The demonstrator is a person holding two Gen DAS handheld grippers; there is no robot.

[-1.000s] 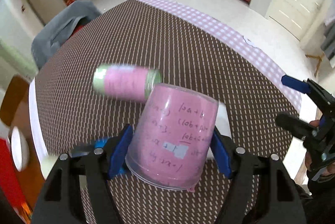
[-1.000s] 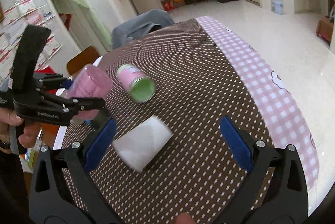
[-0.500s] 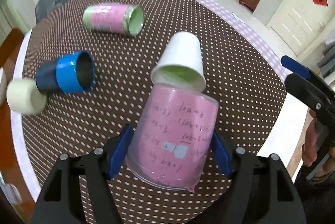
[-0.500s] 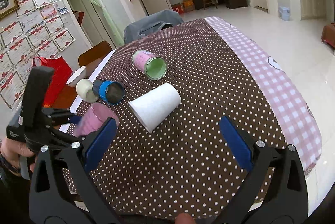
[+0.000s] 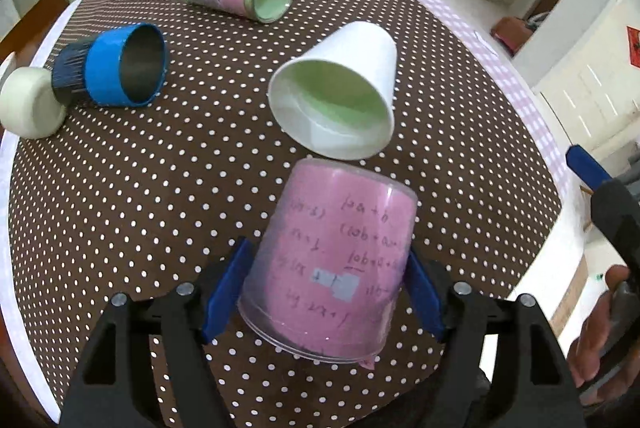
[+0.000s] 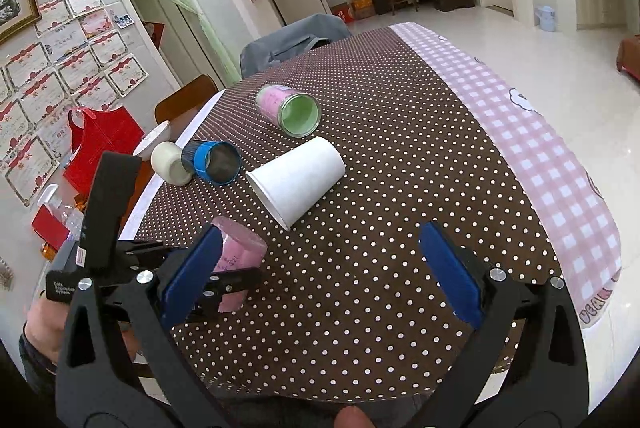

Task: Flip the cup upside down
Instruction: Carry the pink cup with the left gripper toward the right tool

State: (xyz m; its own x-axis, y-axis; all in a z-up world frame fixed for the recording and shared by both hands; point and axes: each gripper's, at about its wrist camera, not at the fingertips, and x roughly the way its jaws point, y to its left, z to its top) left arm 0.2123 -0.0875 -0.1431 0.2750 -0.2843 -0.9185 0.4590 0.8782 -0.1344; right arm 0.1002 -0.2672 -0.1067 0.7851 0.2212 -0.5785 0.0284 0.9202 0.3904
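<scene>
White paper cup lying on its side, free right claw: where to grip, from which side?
Grip the white paper cup across its tapered wall near the middle, coming down from above with the open right claw. It lies on the dotted tablecloth, its open mouth toward the near edge and its base away, so both sides are free. The rim would probably crush; mid-wall is likely firmer.

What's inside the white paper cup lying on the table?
Nothing shows inside the white paper cup: just a pale green lining, seen through its open mouth. The deepest part near its bottom is hidden by the cup's own wall.

white paper cup (image 5: 340, 96), blue-rimmed cup (image 5: 120, 66), dotted tablecloth (image 5: 160, 188)
</scene>
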